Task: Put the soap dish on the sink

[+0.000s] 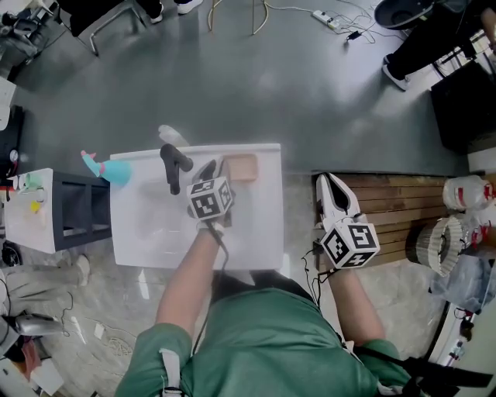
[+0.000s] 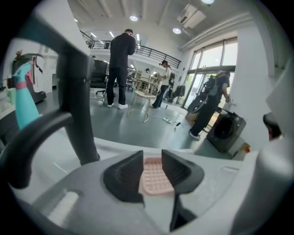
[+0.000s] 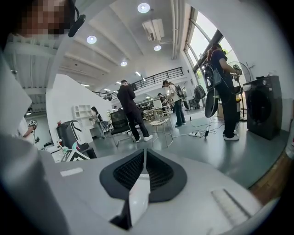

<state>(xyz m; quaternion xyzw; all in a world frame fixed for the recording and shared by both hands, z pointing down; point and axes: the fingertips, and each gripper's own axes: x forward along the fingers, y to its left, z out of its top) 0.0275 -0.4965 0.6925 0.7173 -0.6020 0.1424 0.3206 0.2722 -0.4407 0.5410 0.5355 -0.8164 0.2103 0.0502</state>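
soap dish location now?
Head view: soap dish sits on the sink's far rim, right of the faucet, just ahead of the open left gripper.

Teal spray bottle (image 1: 116, 170) left of black faucet (image 1: 172, 167); wooden slatted platform (image 1: 403, 209) at right; power strip (image 1: 325, 18) on grey floor (image 1: 271, 85); people (image 2: 120, 69) standing in background near wire chair (image 2: 146, 92).
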